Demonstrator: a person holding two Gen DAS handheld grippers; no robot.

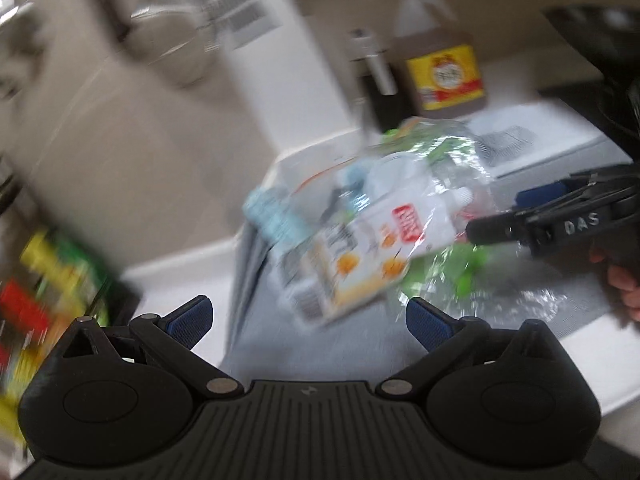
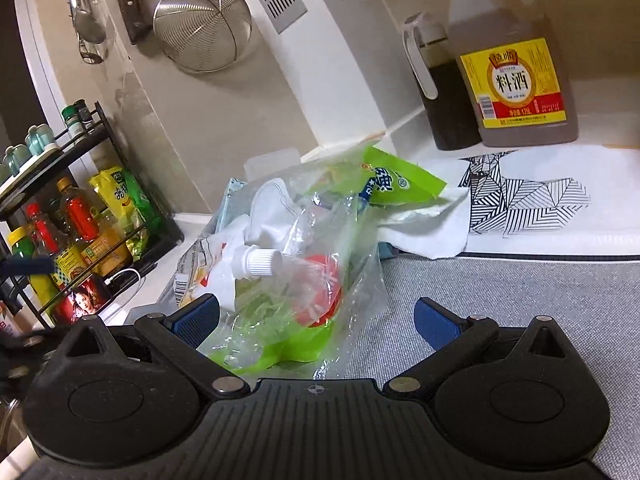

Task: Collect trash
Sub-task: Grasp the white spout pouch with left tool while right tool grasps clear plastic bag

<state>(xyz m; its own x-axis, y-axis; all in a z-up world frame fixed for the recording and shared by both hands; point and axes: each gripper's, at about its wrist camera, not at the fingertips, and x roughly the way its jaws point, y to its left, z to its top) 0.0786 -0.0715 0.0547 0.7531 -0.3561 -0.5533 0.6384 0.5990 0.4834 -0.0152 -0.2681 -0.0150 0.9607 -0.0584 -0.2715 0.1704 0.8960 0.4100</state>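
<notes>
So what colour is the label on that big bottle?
The label on the big bottle is yellow with a red band, clearest in the right wrist view.

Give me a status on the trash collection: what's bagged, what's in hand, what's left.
Done: the clear plastic bag on the grey mat already holds a white spout pouch and green wrappers. In hand: nothing; the right hand-held gripper is open around the bag, and the left hand-held gripper is open and apart from it. Left: a crumpled white tissue lies beside the bag, and the bag itself has not been gripped.
</notes>
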